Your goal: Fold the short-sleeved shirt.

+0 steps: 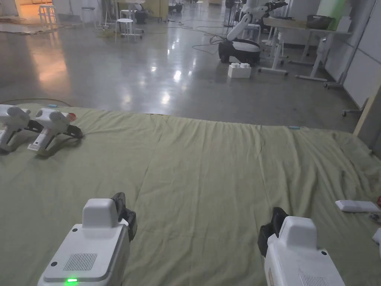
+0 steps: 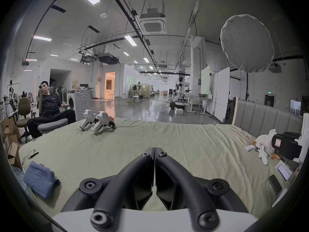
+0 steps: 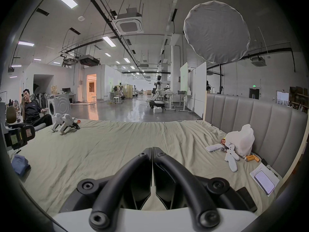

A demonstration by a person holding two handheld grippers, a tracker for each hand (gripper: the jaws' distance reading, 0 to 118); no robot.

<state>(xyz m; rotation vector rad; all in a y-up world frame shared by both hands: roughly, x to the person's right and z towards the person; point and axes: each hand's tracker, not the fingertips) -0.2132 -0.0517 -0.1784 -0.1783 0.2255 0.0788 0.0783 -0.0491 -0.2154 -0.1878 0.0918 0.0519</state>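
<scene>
Shirt cloth, blue (image 2: 40, 178) and bunched up, lies at the left edge of the bed; we think this is the short-sleeved shirt we must fold, but we cannot be sure. It sits well apart from both of our tools, on the green sheet (image 1: 208, 175). It is a soft lump, so we cannot tell which way its neck or sleeves point, and it has no clear long side yet. Our left gripper (image 2: 154, 149) has its jaws pressed together with nothing between them. Our right gripper (image 3: 152, 148) is the same, closed tight on nothing. We hold both low over the bare middle of the sheet, side by side, likely because that wide flat spot is a good place to spread the shirt. Two spare grippers (image 1: 37, 128) rest near the far left corner, out of our way. A white toy (image 3: 231, 158) and a white bag (image 3: 240, 138) lie by the headboard (image 3: 260, 116).
</scene>
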